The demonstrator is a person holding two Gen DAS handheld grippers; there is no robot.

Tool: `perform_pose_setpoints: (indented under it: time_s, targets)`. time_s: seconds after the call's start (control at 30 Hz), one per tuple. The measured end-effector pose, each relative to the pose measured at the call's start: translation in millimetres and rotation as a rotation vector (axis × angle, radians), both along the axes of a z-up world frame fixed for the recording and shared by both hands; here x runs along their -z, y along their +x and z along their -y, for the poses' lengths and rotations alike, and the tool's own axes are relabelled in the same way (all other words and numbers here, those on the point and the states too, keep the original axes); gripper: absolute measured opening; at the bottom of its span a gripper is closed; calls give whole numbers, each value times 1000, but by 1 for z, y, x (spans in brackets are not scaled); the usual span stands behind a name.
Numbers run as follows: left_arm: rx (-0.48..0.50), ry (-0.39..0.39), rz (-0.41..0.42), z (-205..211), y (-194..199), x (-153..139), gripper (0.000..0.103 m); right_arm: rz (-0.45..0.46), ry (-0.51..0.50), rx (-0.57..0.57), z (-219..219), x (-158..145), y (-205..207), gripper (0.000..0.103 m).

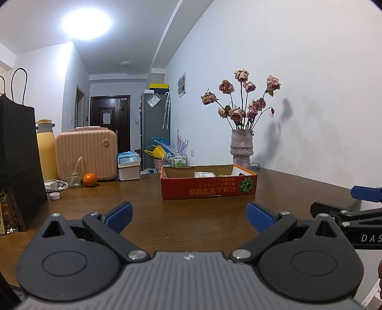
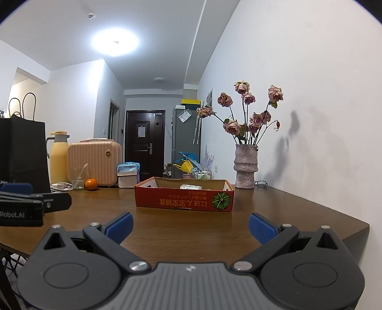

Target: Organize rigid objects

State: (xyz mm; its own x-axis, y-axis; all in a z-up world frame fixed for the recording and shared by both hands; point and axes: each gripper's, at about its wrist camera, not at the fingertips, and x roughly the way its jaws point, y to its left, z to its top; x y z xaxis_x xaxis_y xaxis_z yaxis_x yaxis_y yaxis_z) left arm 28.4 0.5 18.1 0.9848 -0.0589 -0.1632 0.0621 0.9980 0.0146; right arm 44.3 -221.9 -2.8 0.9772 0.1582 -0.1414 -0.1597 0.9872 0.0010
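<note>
Both claws hung wide open and empty over the near edge of the brown table (image 1: 181, 214).

The left gripper (image 1: 189, 215) and right gripper (image 2: 191, 226) touched nothing, pads spread far apart. Ahead stood the red cardboard box (image 2: 183, 200) with a white packet (image 2: 191, 186) already inside; loose things, an orange (image 1: 90, 179) and a white cap (image 1: 54, 196), sat well to the left. That fitted sorting either just under way or nearly done; any approach should have been level and centred.

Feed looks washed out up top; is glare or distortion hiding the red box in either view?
Left wrist view: ceiling light blows out, red box stays sharp. Right wrist view: same flare, box clear; fisheye bends the wall and table edge.
</note>
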Motion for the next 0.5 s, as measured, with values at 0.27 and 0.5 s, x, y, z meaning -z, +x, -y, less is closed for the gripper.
perform_pose_setpoints:
  time_s: [0.27,0.5]
  targets:
    - [0,0,-3,0,0,0,103,-4,0,1,0,0,0,103]
    - [0,1,-4,1,0,0,103,-6,2,3,0,1,1,103]
